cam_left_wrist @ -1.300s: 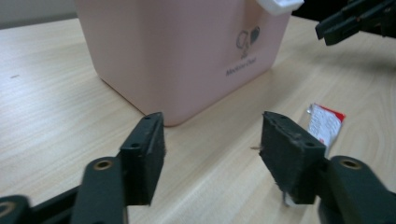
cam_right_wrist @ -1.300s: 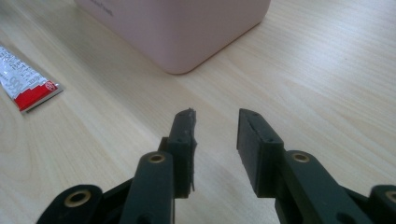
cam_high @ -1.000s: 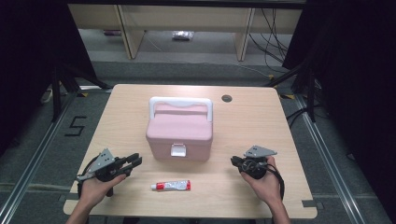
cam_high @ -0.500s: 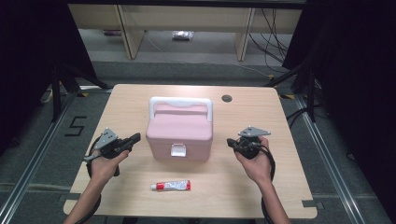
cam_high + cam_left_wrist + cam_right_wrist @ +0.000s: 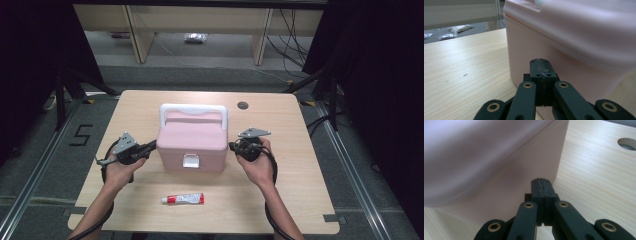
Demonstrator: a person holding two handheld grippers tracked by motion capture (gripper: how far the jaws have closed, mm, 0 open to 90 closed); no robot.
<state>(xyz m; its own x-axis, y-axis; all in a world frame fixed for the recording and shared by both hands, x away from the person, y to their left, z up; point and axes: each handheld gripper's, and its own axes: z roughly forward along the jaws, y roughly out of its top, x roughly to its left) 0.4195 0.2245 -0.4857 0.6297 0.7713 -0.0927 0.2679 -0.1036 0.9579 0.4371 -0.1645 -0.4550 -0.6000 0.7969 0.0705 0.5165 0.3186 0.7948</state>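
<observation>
High view shows the left gripper (image 5: 148, 146) and right gripper (image 5: 233, 146), both closed empty, flanking the pink box (image 5: 192, 139) at center; uneven pushing could tip it.

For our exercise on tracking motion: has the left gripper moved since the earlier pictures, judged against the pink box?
Yes. The left gripper has moved up the table and inward, from near the front edge to the left side of the pink box.
</observation>
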